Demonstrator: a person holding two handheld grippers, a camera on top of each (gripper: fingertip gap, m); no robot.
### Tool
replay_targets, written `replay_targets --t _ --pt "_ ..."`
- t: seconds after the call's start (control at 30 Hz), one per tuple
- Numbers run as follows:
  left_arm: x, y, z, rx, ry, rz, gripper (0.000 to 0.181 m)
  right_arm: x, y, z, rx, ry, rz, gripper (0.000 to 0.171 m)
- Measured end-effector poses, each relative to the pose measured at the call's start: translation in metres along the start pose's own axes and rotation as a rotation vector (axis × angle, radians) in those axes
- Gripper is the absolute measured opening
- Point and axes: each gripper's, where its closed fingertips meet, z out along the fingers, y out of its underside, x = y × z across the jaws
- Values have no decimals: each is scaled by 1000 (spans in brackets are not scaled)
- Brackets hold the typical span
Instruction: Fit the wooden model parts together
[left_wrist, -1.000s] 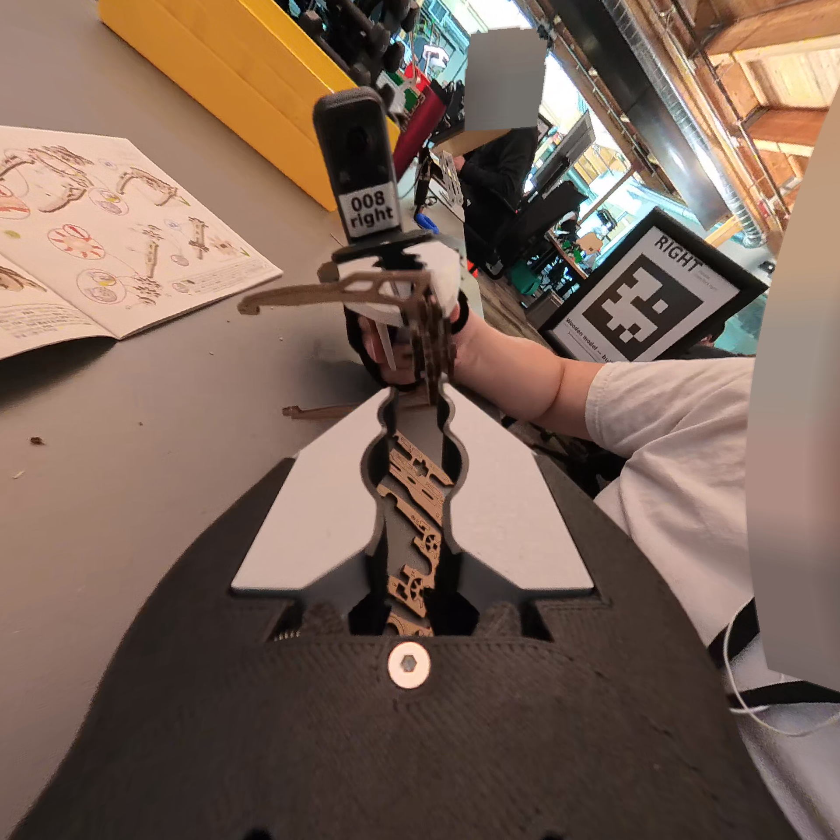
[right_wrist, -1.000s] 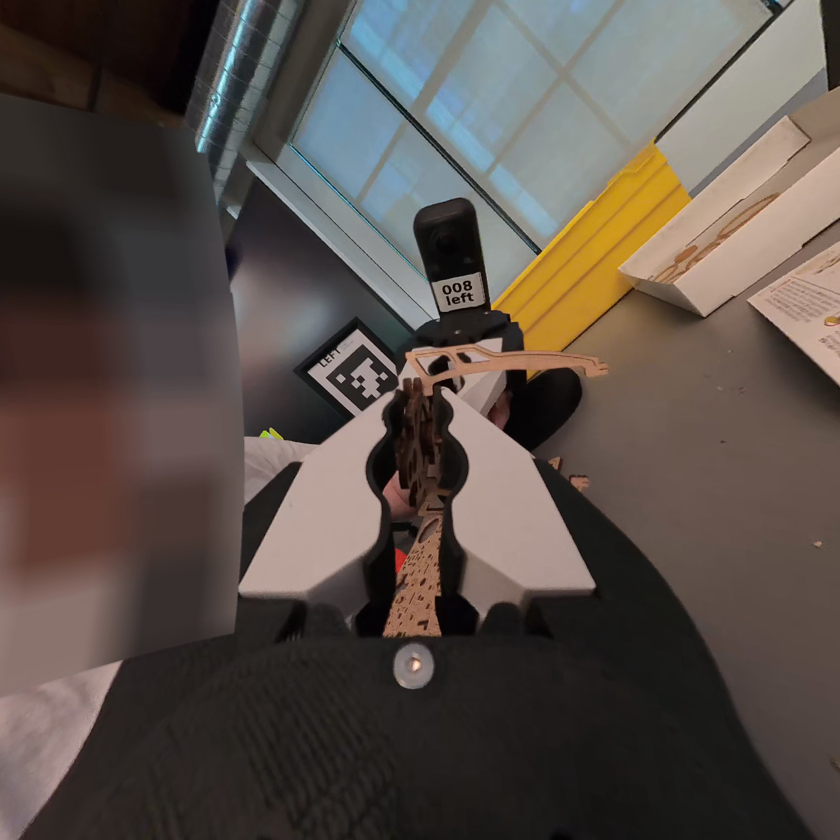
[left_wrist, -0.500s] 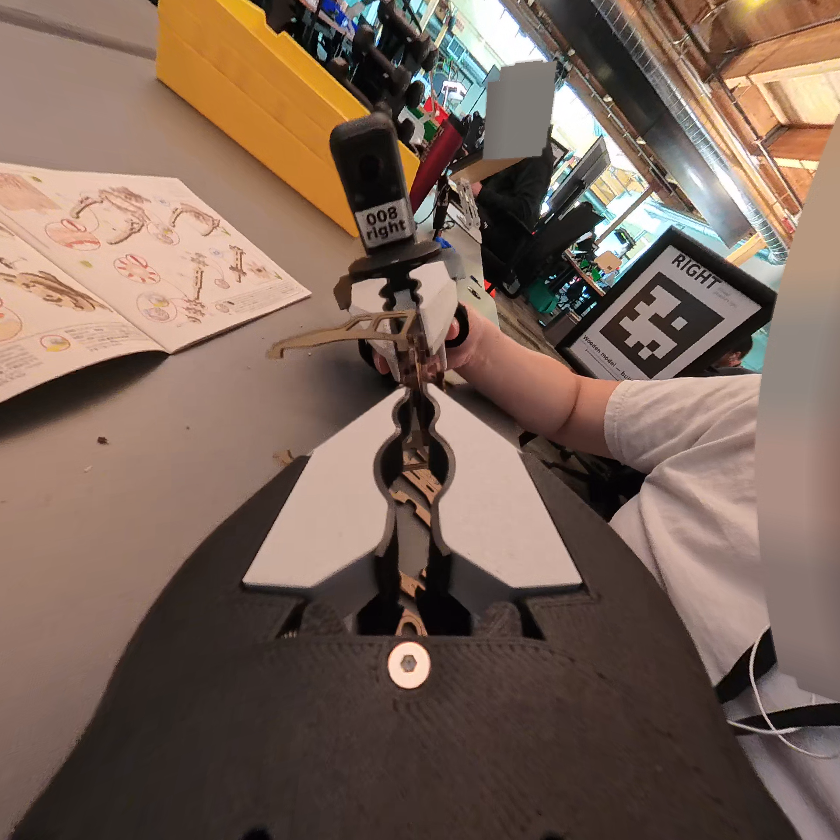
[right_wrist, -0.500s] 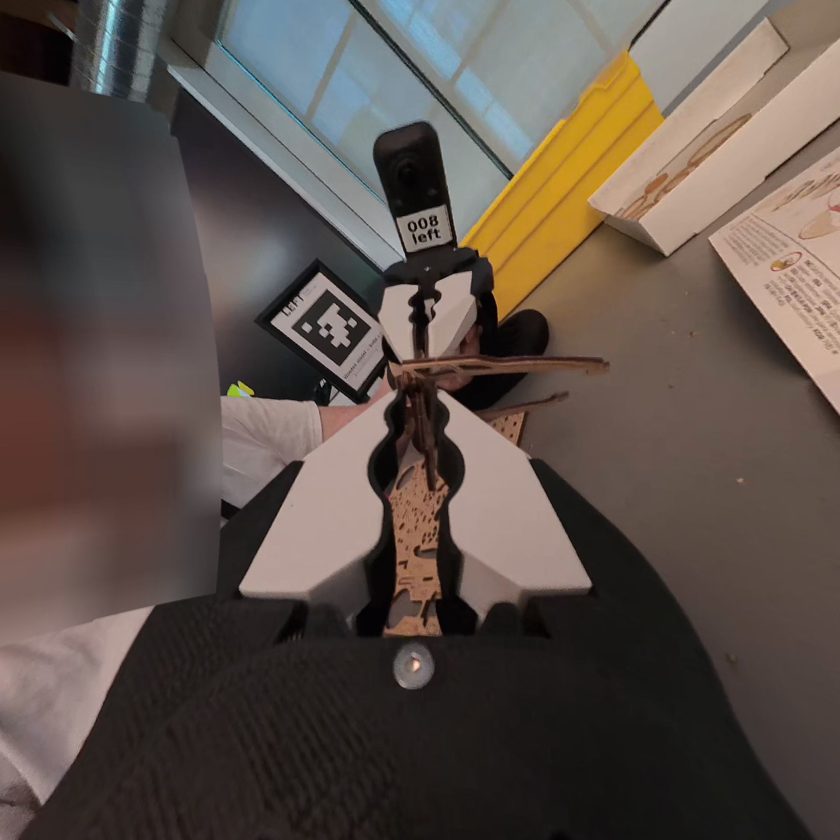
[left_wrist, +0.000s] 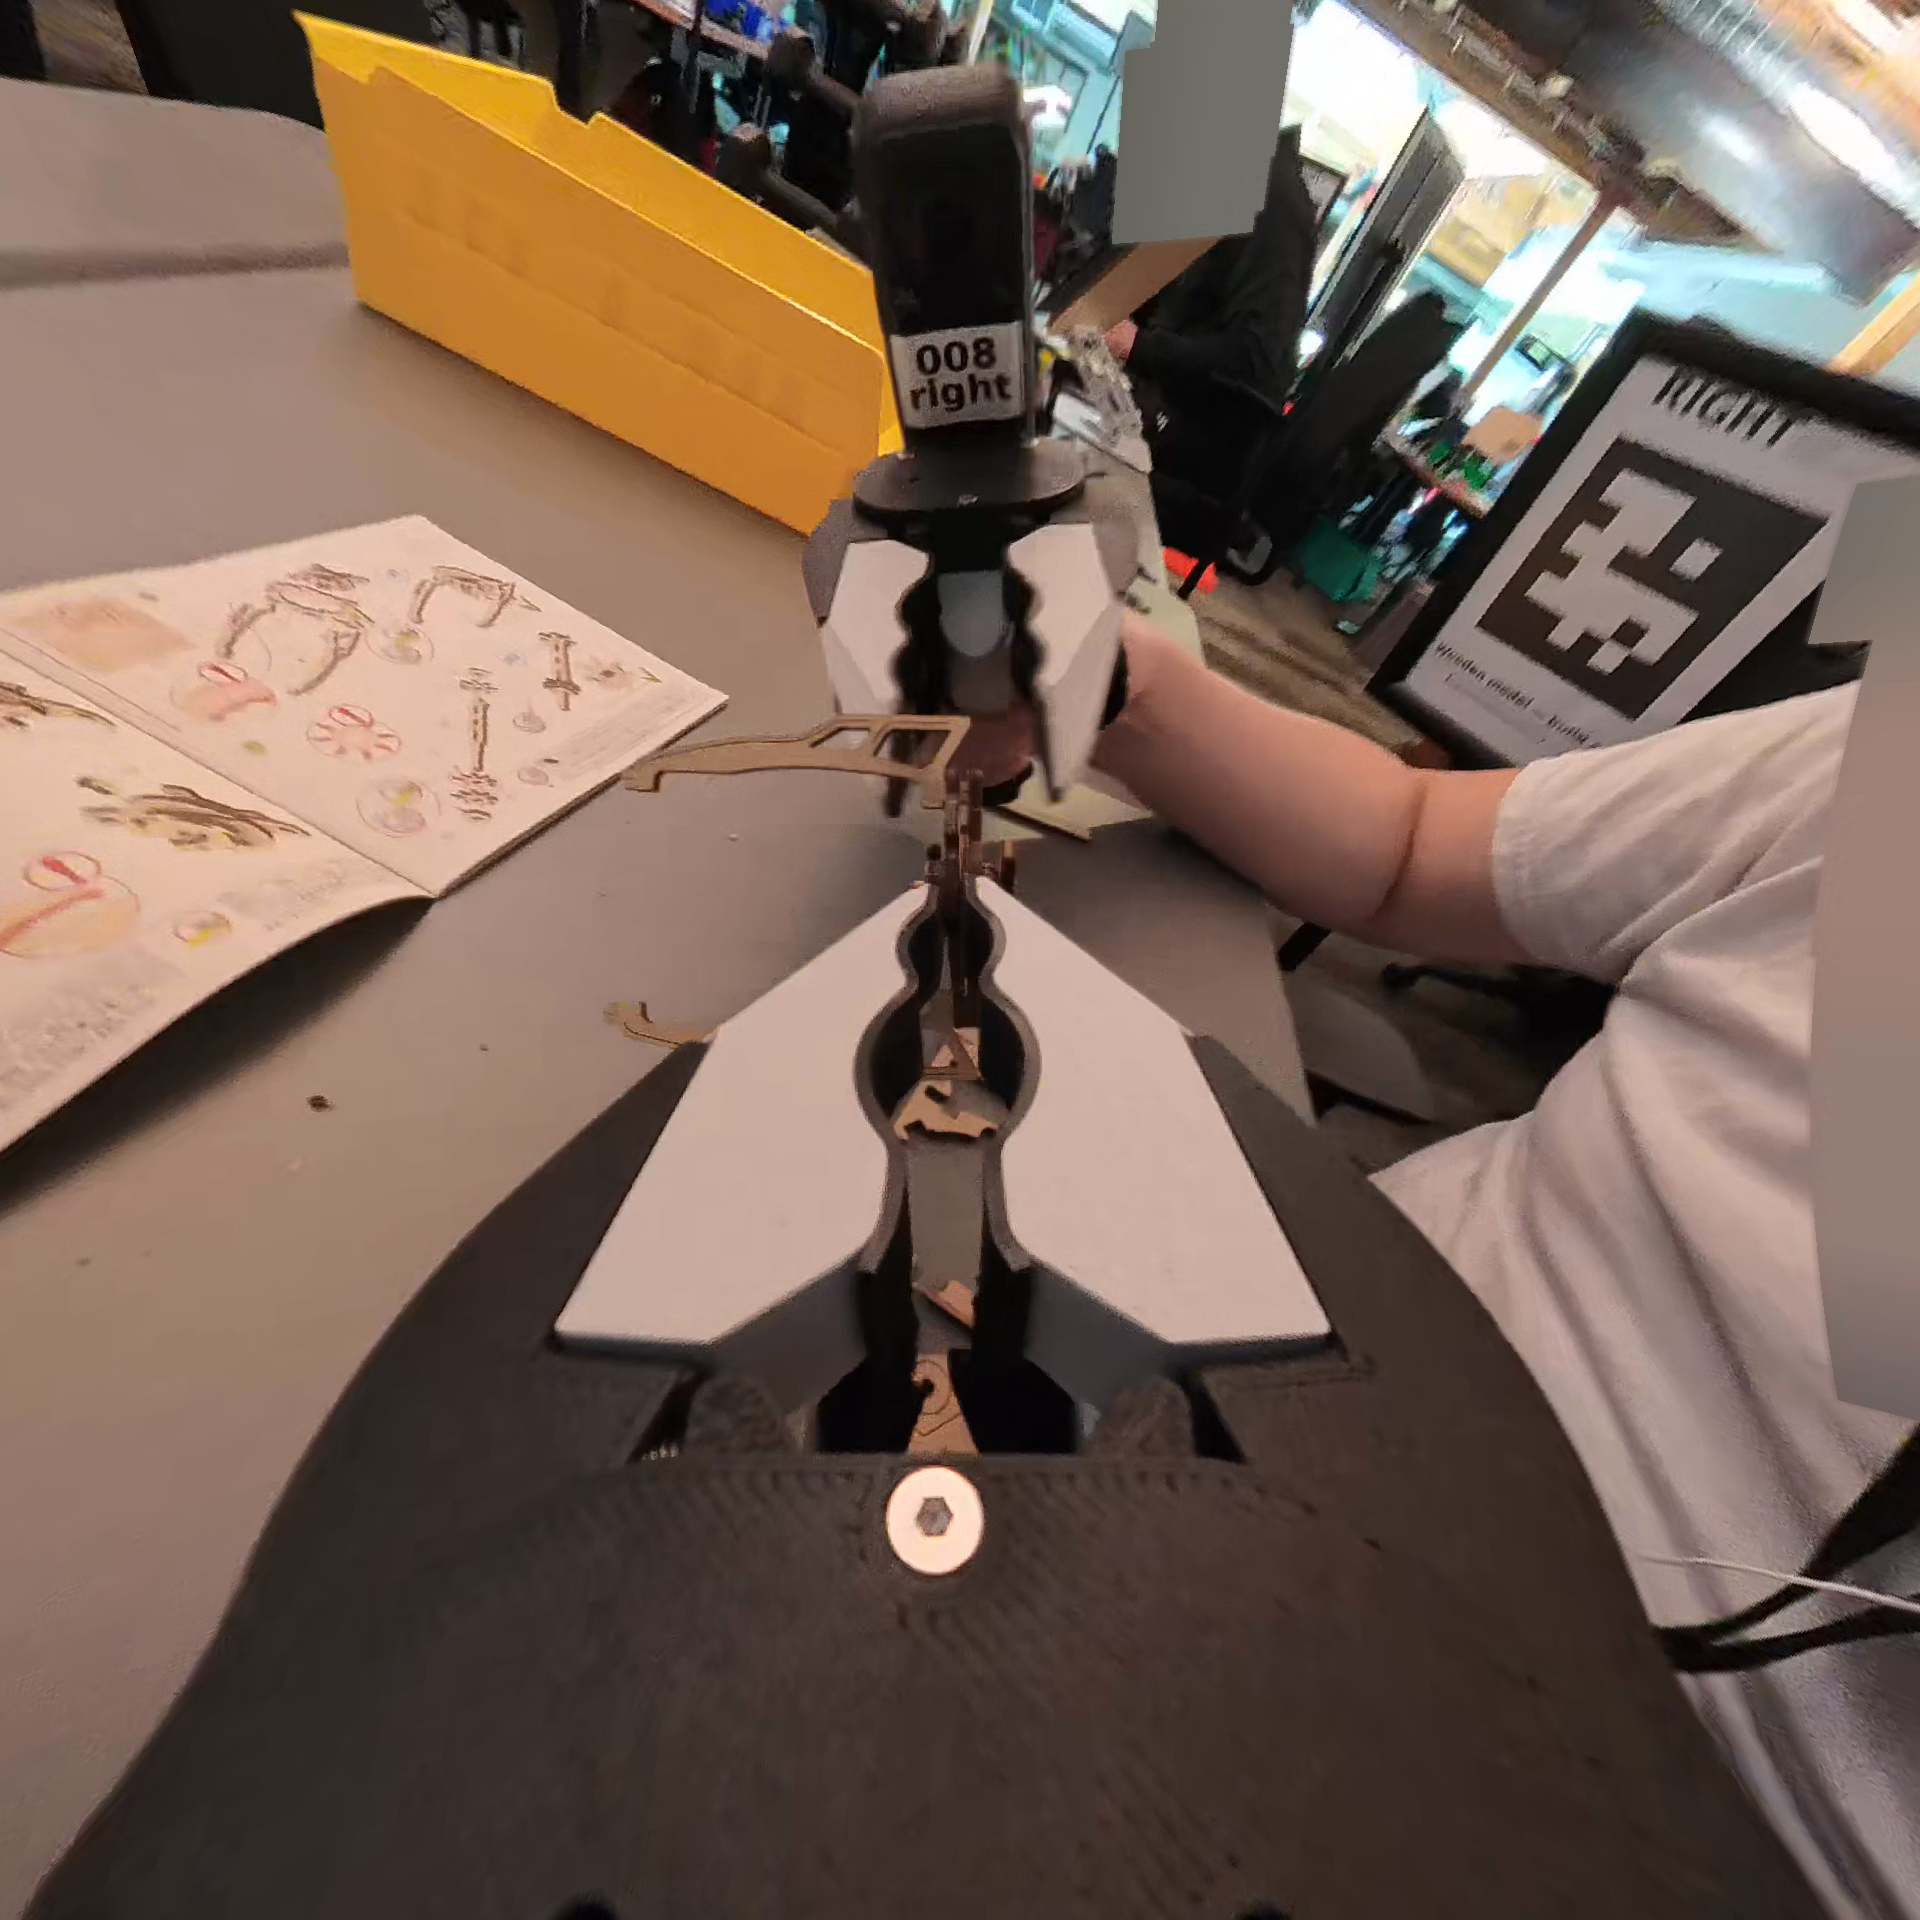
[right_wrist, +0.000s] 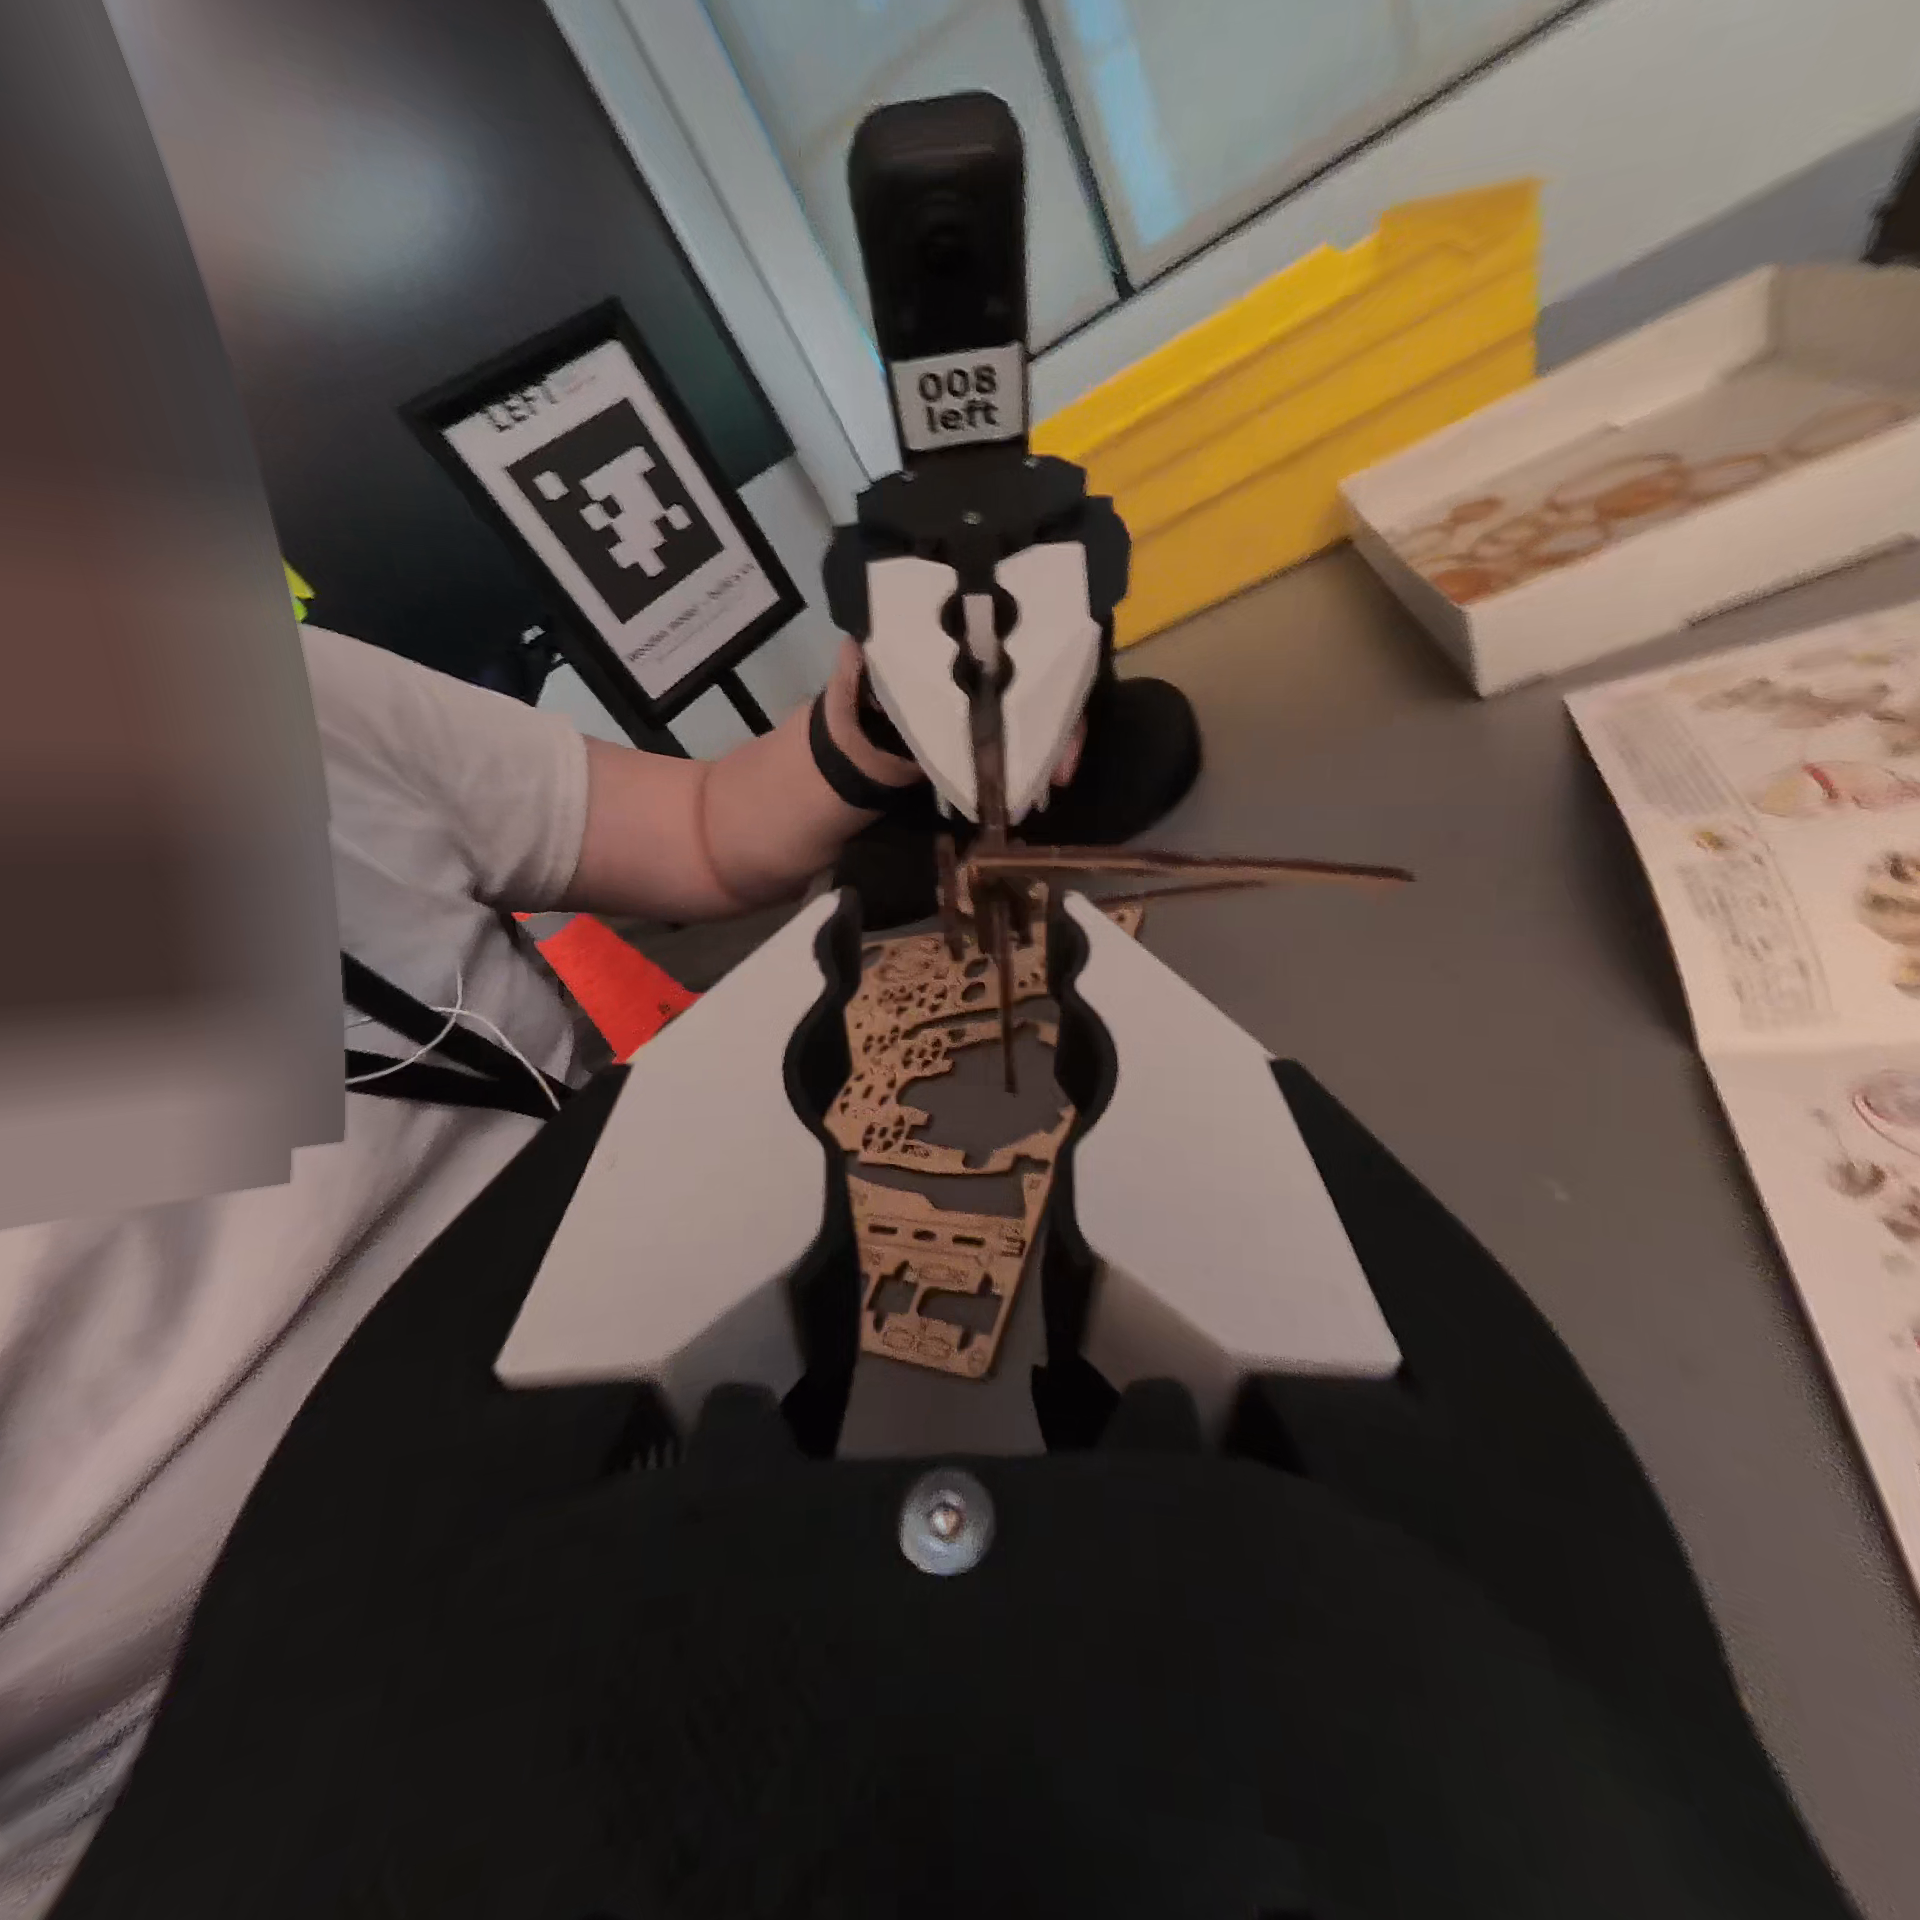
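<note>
Left wrist view: left hand-held gripper (left_wrist: 951, 902) clamped on a thin wooden model assembly (left_wrist: 961, 831), held edge-on above the grey tabletop (left_wrist: 312, 1195). Facing it, right hand-held gripper (left_wrist: 971, 774) standing apart, with a long curved wooden arm piece (left_wrist: 800, 750) just below its tips, seemingly joined to the assembly; contact with the tips not clear. Step in hand, by judgement: seating that arm piece. Next move likely calls for a fresh pinch and a straight, gentle push, since such thin wood could snap. Open instruction booklet (left_wrist: 312, 707) lying left; yellow bin (left_wrist: 582, 270) behind, contents hidden.

Right wrist view: right gripper's fingers spread, nothing between them; punched-out wooden sheet (right_wrist: 940, 1122) flat on the tabletop beneath. White cardboard box (right_wrist: 1621, 488) far right holding tan wooden sheets, blurred.
</note>
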Motion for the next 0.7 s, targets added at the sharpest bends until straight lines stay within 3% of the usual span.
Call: replay_targets --t 0.1,0.27,0.53,0.7 --pt "8 -2 1 4 8 75 0 7 4 4 -23 75 -50 44" --pt "14 -1 4 -14 -24 215 0 -3 6 12 -31 52 -106 13" --pt "31 -10 1 45 28 297 0 -24 -2 10 -21 21 -315 11" --pt "35 -12 1 60 -1 399 2 -30 -6 10 -33 112 -526 9"
